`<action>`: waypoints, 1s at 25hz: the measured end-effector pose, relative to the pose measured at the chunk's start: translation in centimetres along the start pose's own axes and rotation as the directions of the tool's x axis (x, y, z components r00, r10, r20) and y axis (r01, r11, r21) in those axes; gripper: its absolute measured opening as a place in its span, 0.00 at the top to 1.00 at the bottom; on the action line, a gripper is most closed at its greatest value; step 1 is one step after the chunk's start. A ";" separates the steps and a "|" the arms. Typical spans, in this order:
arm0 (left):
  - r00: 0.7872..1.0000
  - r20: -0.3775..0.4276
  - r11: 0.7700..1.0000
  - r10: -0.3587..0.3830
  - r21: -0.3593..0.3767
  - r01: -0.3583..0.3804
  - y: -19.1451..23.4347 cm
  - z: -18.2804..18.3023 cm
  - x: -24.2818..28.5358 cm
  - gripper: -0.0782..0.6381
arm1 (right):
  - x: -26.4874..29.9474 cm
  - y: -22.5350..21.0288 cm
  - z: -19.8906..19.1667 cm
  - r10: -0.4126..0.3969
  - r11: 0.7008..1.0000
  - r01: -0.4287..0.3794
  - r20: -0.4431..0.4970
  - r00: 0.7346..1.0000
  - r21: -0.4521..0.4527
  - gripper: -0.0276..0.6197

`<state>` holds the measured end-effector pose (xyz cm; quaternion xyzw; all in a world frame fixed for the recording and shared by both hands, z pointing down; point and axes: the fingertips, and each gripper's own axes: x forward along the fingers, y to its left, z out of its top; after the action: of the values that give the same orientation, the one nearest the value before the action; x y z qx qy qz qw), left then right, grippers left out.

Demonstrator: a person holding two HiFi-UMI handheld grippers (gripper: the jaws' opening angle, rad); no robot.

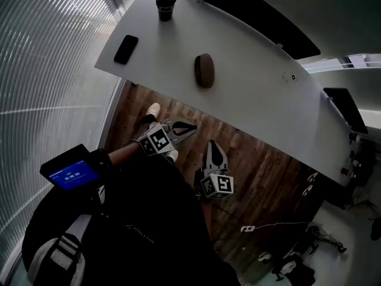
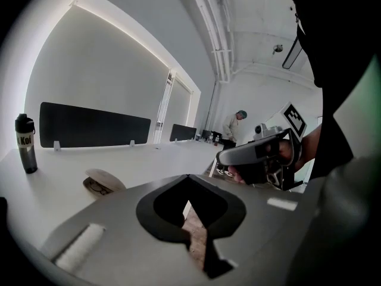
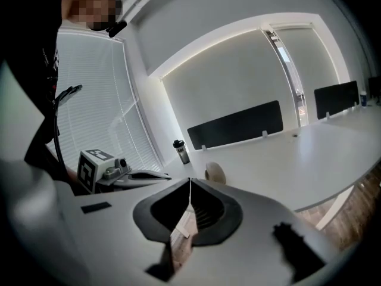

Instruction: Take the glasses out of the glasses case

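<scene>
Short of the near edge of the long white table [image 1: 256, 94], over the brown wood-plank floor [image 1: 262, 177], both hands hold their tools low, with the noses tipped slightly down toward the tabletop. In the head view the left gripper [image 1: 189, 127] angles up and to the right. The right gripper [image 1: 212, 144], just beside it, points almost straight up the picture. Both are smooth grey plastic, and each carries a black-and-white marker cube at the rear.

Each gripper's own view shows its jaws pressed together tip to tip, with nothing between them.

The brown oval glasses case [image 1: 204, 70] lies on the table ahead of both tips and well apart from them, touched by neither. From the left gripper view it is a low, rounded tan shell [image 2: 102, 180]; whether its lid is open cannot be made out.

Farther back on the table stand a black cylindrical tumbler [image 1: 166, 5] and a flat black phone [image 1: 125, 49].
</scene>
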<state>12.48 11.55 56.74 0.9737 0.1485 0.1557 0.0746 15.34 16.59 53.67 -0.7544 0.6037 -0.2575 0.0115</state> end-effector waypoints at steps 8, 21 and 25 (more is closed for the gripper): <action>0.998 0.014 0.998 -0.061 0.022 0.061 4.1 2.6 -1.3 0.88 | 3.2 0.4 1.1 -0.066 0.998 0.066 0.008 0.998 0.000 0.94; 0.997 0.053 0.998 0.051 -0.043 -0.049 15.5 4.5 -7.2 0.88 | 14.6 5.6 6.1 -0.008 0.999 0.007 -0.037 0.999 -0.044 0.94; 0.993 0.039 0.993 0.108 -0.054 -0.106 17.3 4.1 -7.9 0.88 | 16.1 7.0 6.8 0.078 0.989 -0.083 -0.043 0.996 -0.119 0.94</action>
<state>11.30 -7.69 53.99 0.9811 0.0906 0.1429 0.0942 13.96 -2.09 51.56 -0.7236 0.6483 -0.2341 -0.0355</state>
